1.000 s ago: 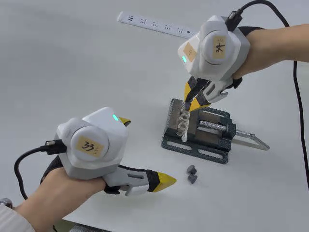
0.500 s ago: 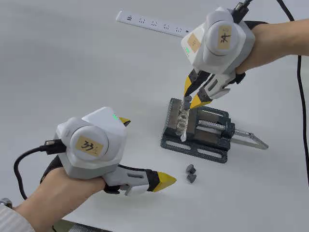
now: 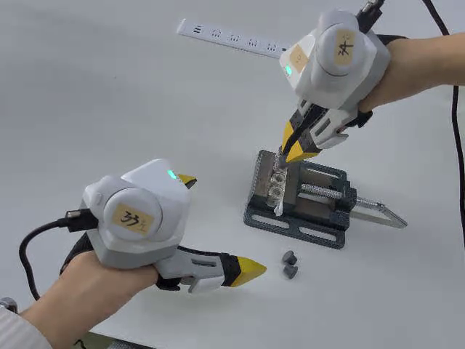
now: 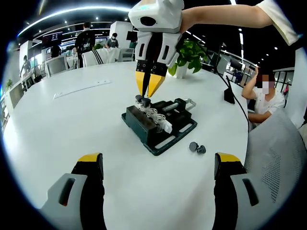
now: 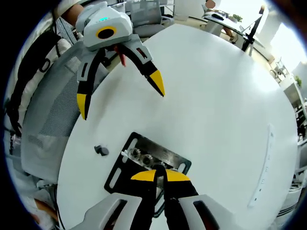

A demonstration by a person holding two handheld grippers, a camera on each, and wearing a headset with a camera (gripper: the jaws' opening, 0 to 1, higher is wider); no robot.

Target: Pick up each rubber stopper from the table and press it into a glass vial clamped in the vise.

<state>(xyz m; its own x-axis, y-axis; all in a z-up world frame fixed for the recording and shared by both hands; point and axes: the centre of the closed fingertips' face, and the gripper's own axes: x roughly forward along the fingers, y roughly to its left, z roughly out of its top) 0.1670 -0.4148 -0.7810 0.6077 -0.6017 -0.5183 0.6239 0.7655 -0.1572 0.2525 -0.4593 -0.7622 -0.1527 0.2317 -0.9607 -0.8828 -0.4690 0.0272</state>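
the right gripper (image 3: 289,151) is pointing steeply down over the far end of the vise (image 3: 320,211), its yellow-tipped jaws drawn almost together and pinching a small dark stopper (image 4: 144,100) between the tips. the stopper is sitting right at the mouth of the end vial in a row of clear glass vials (image 3: 276,187), which are standing side by side, clamped upright in the vise; whether it is touching the glass i cannot tell. the vise is resting flat on the white table (image 3: 109,87), with its screw and handle sticking out to the right in the head view.

the left gripper (image 3: 219,225) is hovering low over the table near the person, well apart from the vise, its jaws spread wide and holding nothing. in the left gripper view those two jaws are rising at either side of the picture, with the vise lying between and beyond them.

two spare stoppers (image 3: 289,264) are lying close together on the table just beside the near side of the vise's base, touching neither gripper. a white power strip (image 3: 232,35) is lying farther back on the table, beyond the vise, and a black cable (image 3: 29,251) is trailing from the rear of the left gripper. in the left gripper view a potted plant (image 4: 192,52) is standing behind the right gripper.
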